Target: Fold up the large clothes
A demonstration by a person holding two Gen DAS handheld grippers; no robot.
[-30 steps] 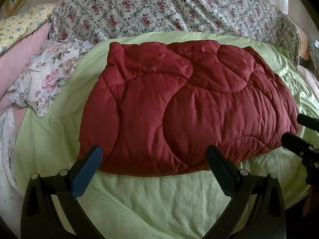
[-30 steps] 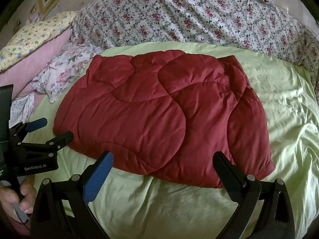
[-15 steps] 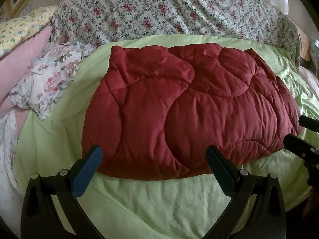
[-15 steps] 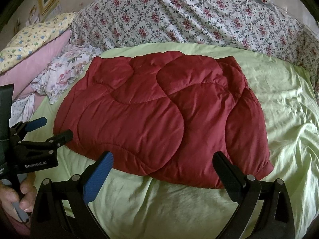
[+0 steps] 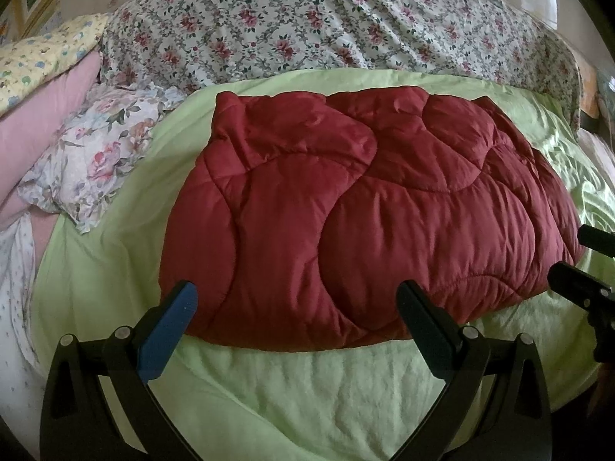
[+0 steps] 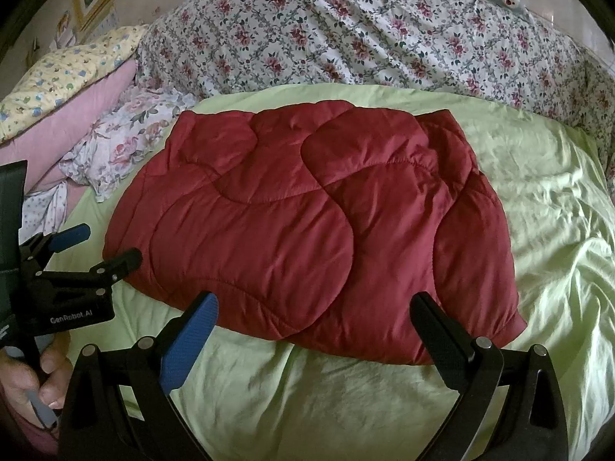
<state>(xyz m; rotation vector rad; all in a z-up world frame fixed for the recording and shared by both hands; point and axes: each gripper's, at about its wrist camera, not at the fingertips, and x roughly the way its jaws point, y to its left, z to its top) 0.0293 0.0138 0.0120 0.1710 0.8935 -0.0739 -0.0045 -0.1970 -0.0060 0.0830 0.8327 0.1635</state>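
- Lying across the middle of the bed, on its pale green sheet: red quilted comforter, already folded into a thick wide rectangle, long side running along the near edge of the bed.
- Appearing slightly nearer in both views than half a second ago, and nearer again than a full second ago; shape and place on the bed staying unchanged, so likely both cameras easing forward rather than any movement of the fabric.
- Piling along the far edge of the bed: floral bedding; bunching at the far left corner: pink and flowered pillows, well apart from the work.
- Hovering spread wide just short of the comforter's near edge, toward its left end: left claw, released, gripping nothing.
- Hovering likewise near the right end of that near edge: right claw, released, also empty.
- Gripping the left claw's handle at the lower left of the right wrist view: a hand.
- Judging from this: closing in for a fresh pinch on the near edge or its corners, probably ahead of one more fold; no contact showing yet.
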